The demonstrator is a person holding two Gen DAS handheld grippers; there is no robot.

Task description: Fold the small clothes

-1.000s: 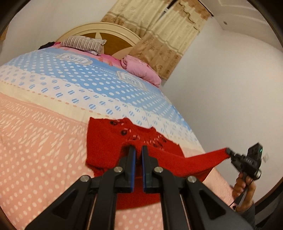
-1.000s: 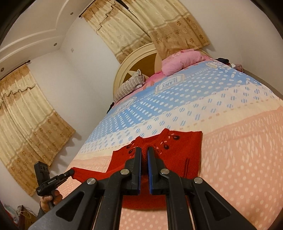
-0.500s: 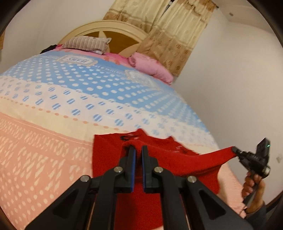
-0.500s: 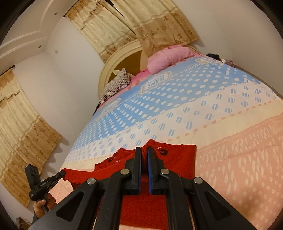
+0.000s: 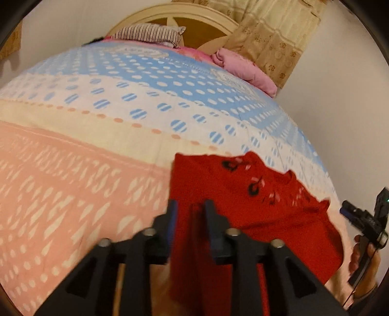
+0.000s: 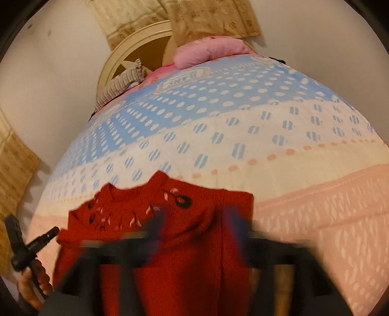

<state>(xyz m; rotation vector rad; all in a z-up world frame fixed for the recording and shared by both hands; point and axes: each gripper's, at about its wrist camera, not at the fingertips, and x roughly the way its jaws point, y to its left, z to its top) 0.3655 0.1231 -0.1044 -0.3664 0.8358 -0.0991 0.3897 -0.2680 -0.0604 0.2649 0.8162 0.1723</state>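
A small red knitted sweater [image 5: 233,194] with black buttons and pink stitching lies on the bed near its foot end; it also shows in the right wrist view [image 6: 194,231]. My left gripper [image 5: 190,209] stands open over the sweater's left part, a red fold between its fingers. My right gripper [image 6: 194,226] is open and motion-blurred over the sweater's middle. In the left wrist view the right gripper [image 5: 347,211] appears at the far right, off the sweater's edge. In the right wrist view the left gripper [image 6: 52,232] appears at the far left.
The bedspread [image 5: 121,136] has blue, cream and pink dotted bands. A striped pillow [image 5: 148,32] and a pink pillow [image 5: 243,65] lie by the headboard [image 5: 184,20]. Curtains [image 5: 274,36] hang behind. A white wall [image 5: 340,109] runs along the bed's right side.
Both grippers went from shut on the stretched red sleeves to open. The sweater has dropped flat on the bed. Both cameras tilted down and closer to the garment.
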